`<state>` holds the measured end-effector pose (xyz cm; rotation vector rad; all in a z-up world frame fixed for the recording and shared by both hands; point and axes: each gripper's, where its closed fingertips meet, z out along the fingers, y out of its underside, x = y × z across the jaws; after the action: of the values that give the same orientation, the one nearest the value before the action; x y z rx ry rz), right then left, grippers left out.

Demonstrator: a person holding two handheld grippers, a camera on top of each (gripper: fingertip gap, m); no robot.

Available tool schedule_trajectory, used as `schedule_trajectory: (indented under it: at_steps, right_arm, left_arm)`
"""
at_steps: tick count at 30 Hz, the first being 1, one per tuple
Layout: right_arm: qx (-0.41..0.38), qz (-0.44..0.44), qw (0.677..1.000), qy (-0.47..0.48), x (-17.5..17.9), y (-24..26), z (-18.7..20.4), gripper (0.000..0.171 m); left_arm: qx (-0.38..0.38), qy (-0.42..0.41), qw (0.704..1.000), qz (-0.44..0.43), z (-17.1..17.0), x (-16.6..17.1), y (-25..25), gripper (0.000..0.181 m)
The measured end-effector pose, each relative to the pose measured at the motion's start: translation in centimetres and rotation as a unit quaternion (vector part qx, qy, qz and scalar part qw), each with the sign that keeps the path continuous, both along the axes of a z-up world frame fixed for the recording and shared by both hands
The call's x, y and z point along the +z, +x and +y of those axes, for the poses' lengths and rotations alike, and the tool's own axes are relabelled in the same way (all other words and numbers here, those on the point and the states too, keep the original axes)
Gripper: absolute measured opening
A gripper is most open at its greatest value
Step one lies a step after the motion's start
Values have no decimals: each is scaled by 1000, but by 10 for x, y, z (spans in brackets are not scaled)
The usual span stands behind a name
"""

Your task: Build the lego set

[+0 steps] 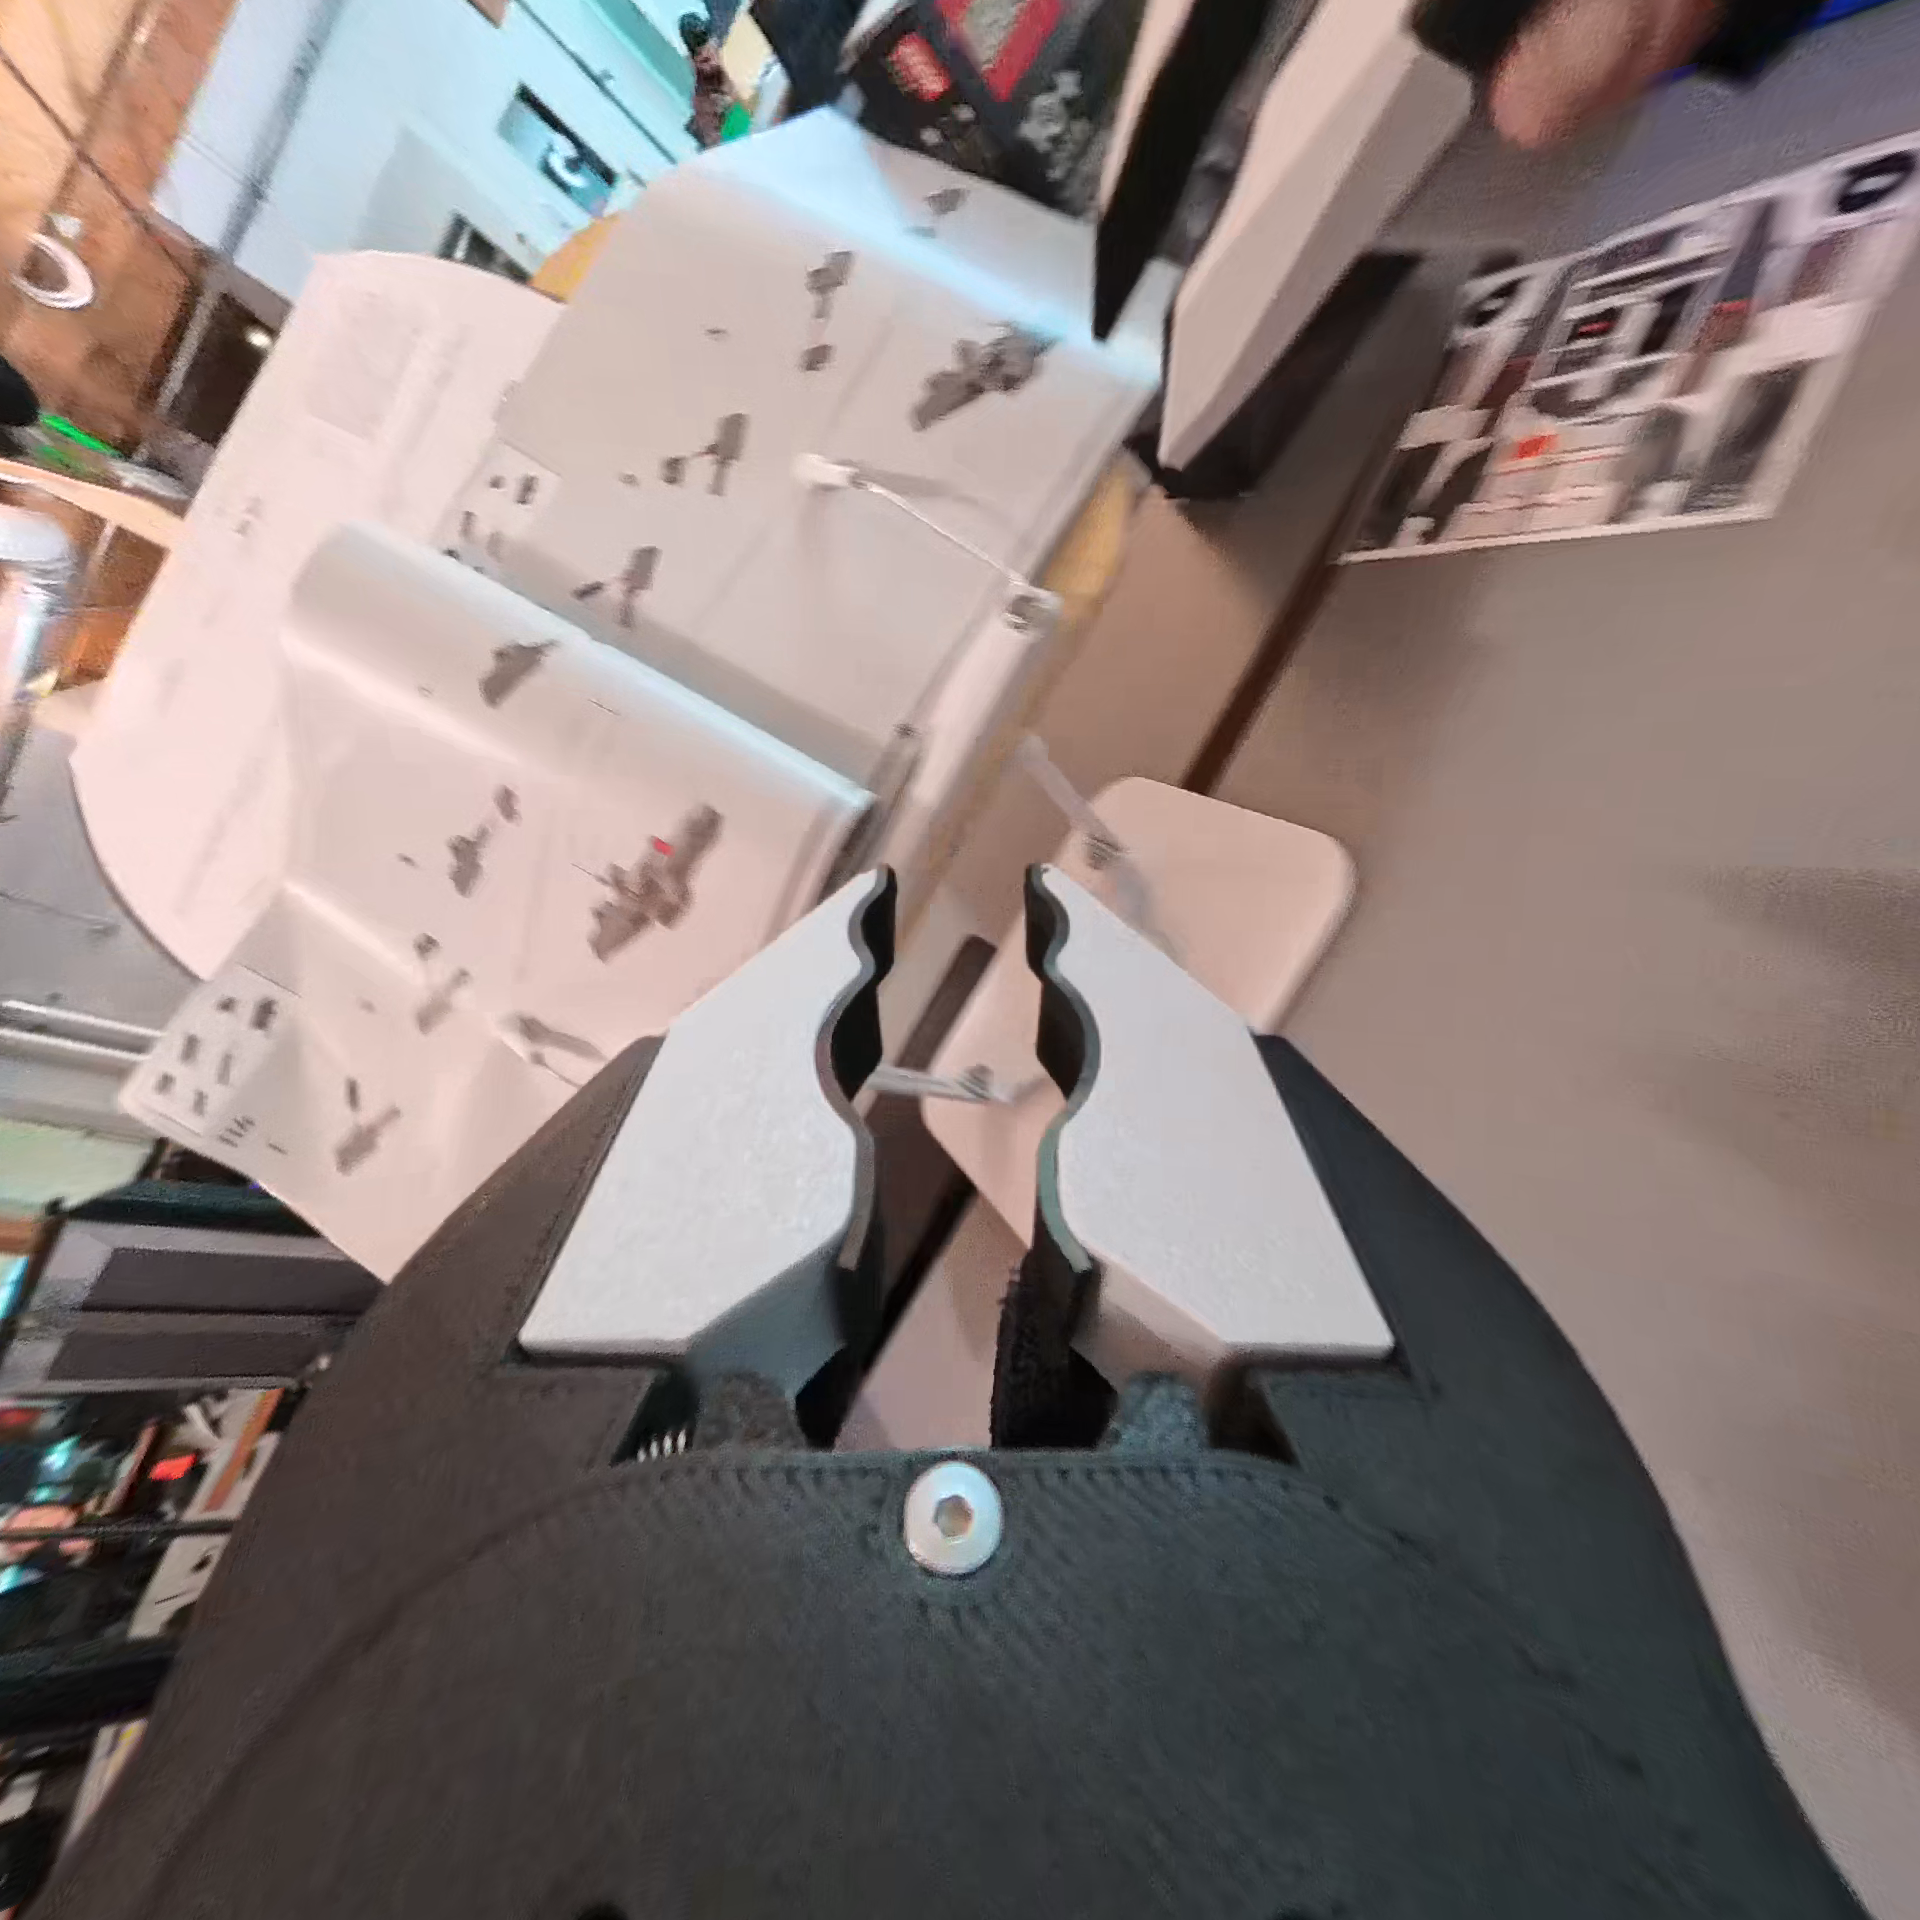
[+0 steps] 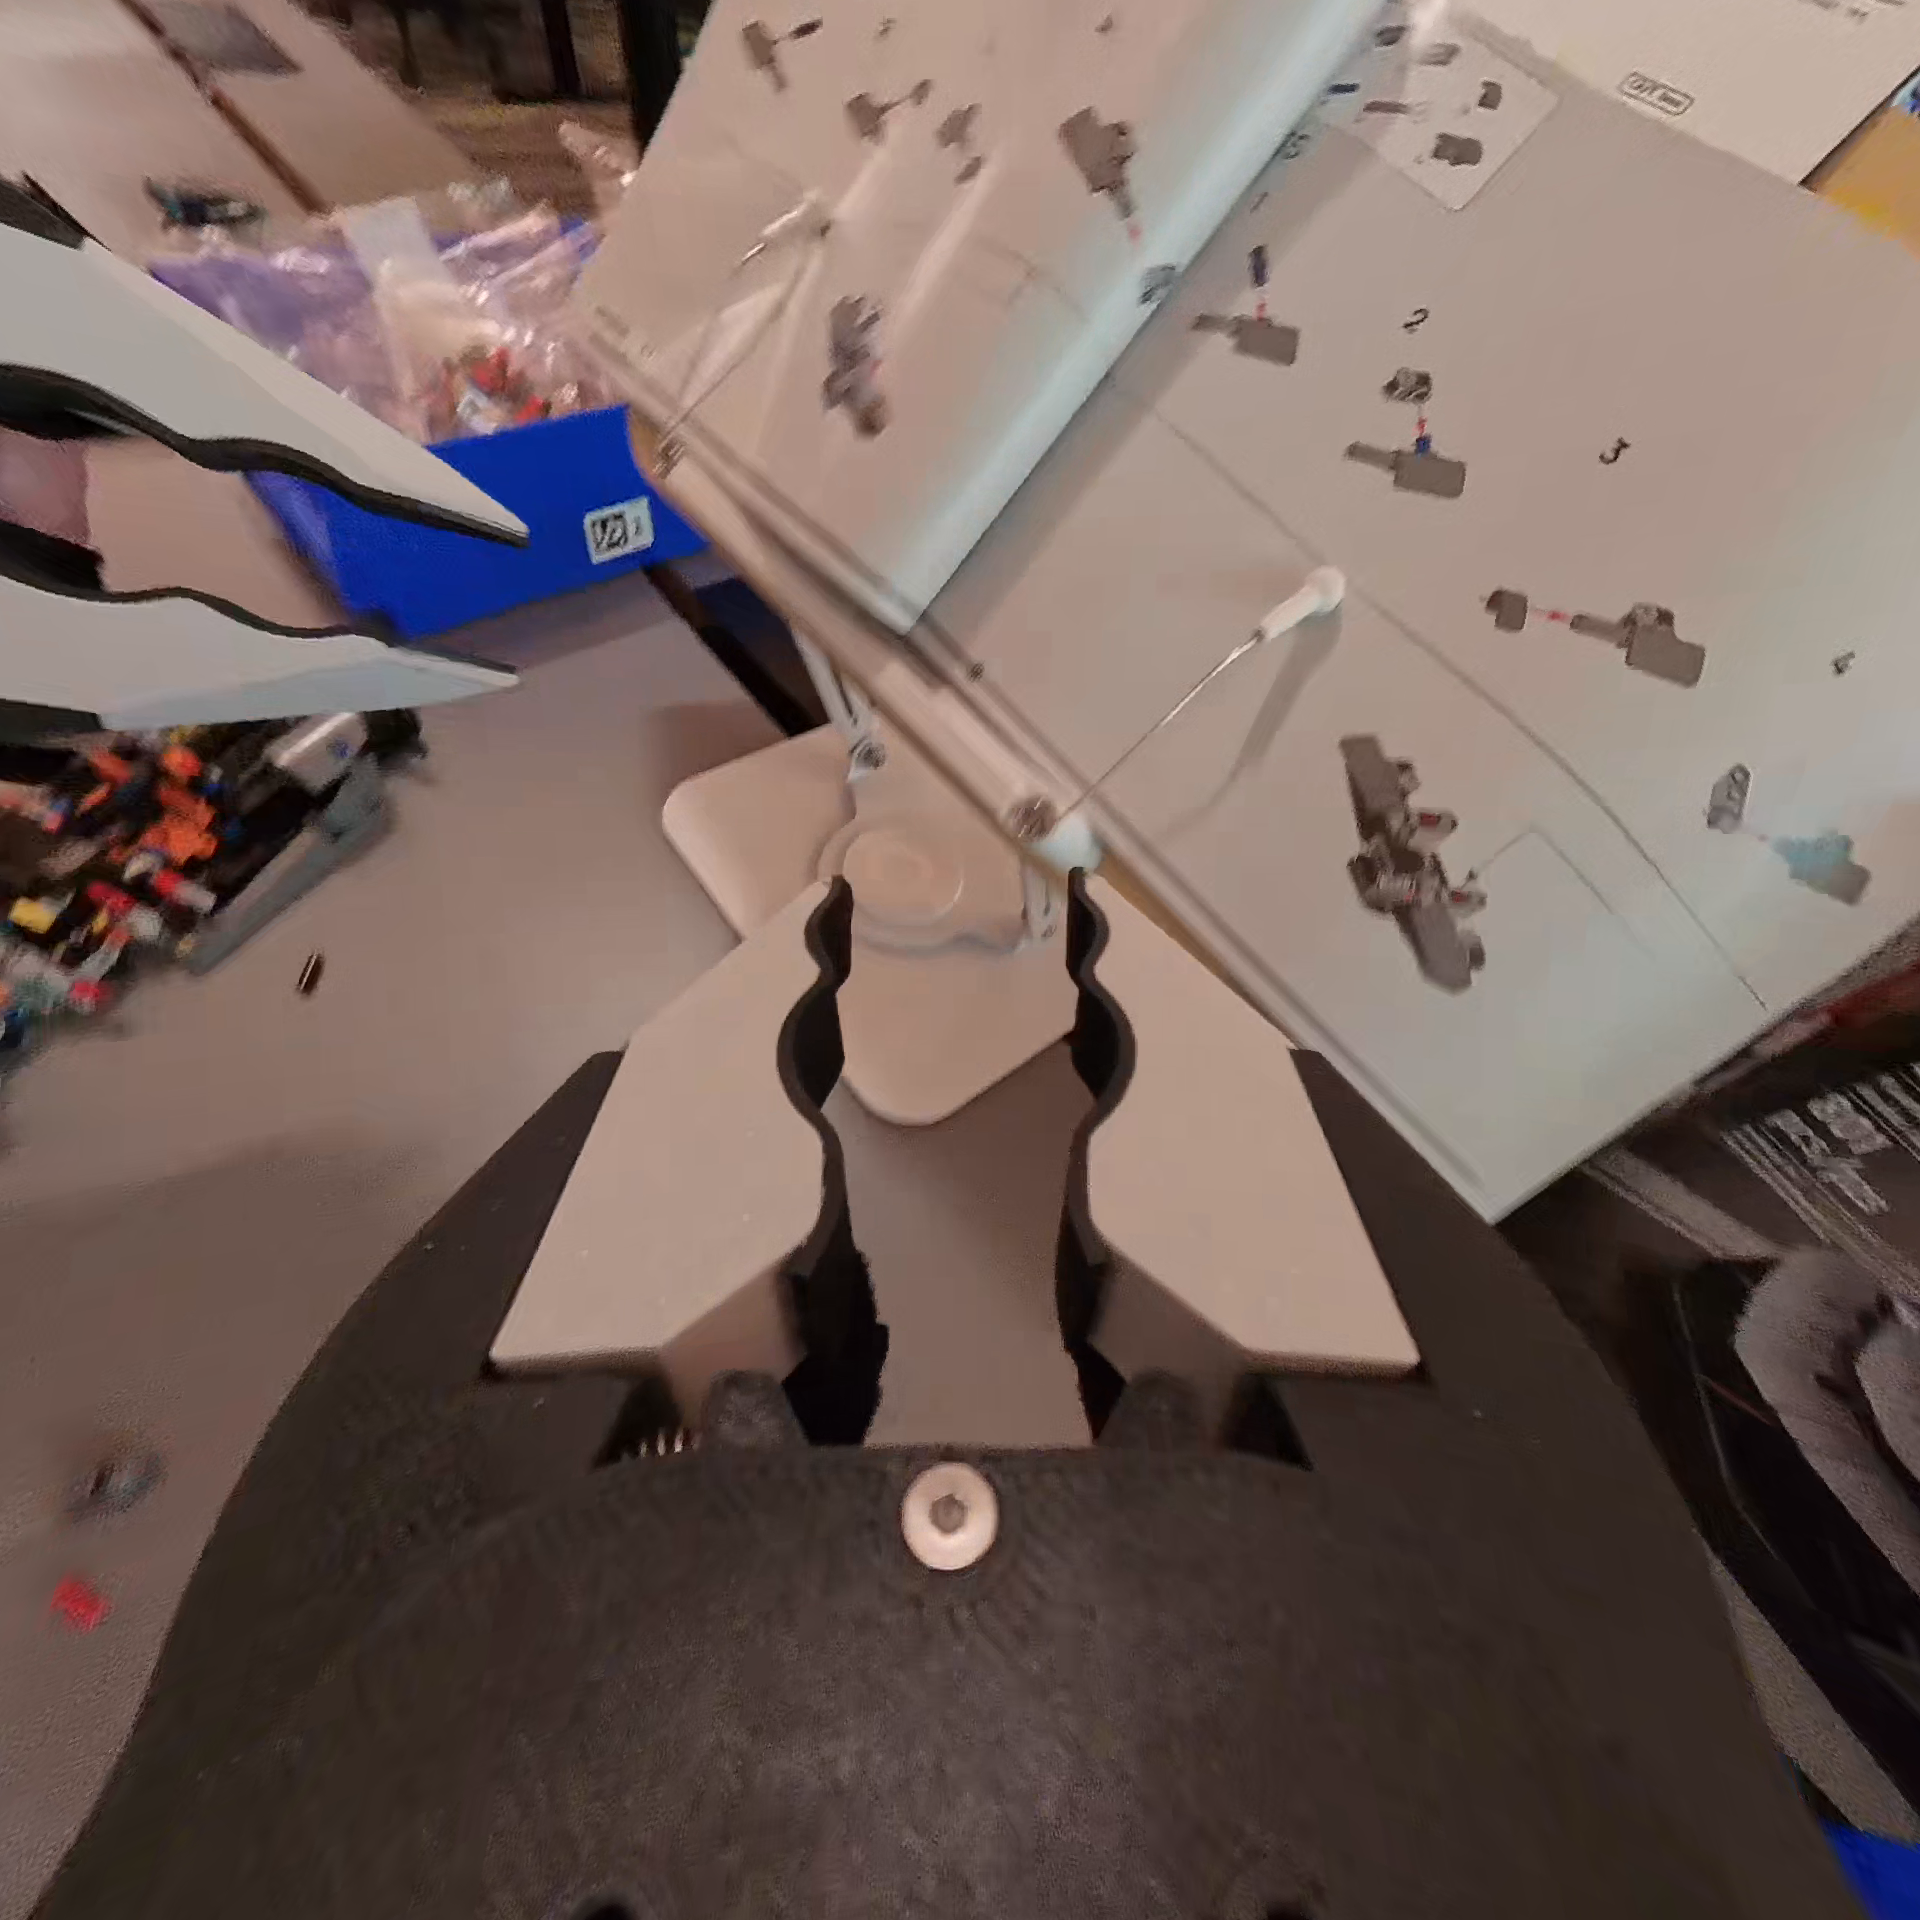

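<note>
While both frames are motion-blurred, the containers still read: a blue bin [image 2: 520, 540] with a small label sits at the back of the grey table [image 2: 364, 1091], clear plastic bags [image 2: 436, 281] of lego pieces heaped above and behind it. A grey tray [image 2: 301, 852] at left holds a jumble of loose bricks [image 2: 114, 862], orange, red, yellow, blue. A red brick [image 2: 78, 1600] and a small dark piece [image 2: 309, 974] lie loose on the table.

Left gripper [image 1: 961, 883]: white wavy-edged fingers in a black textured printed body, jaws parted by a narrow gap, nothing between them. Right gripper [image 2: 951, 883]: same build, jaws parted wider, empty.

Instruction booklet [image 2: 1455, 520], white pages with grey build diagrams, stands open on a white book stand [image 2: 914, 1060] with a rounded-square base, a round knob and thin wire page holders. It sits directly ahead of both grippers. In the right wrist view the left gripper enters from the left edge, in front of the blue bin. In the left wrist view a dark set box [image 1: 987, 83] sits behind the booklet, a printed sheet [image 1: 1621, 353] lies flat on the table at right, and a blurred hand [image 1: 1600, 62] shows top right.
</note>
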<state>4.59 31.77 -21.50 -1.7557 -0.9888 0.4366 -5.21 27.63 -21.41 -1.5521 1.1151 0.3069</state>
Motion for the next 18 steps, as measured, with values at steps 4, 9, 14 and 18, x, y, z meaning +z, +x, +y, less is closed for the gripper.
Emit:
schedule_trajectory:
  at_steps: [4, 9, 14, 18]
  right_arm:
    - [-38, -5, 999, 5, -1, -14, 56, 39]
    - [-66, -55, 996, 30, -9, -13, 89, 38]
    - [-67, -15, 997, 23, -4, -21, 90, 27]
    - [-71, -13, 997, 14, -2, -32, 91, 22]
  left_arm:
    - [-9, 12, 1000, -3, 64, 18, 6, 21]
    - [20, 29, 998, 45, 113, 8, -3, 19]
    - [23, 33, 999, 8, 113, 2, -1, 17]
    - [30, 31, 999, 21, 108, -3, 2, 17]
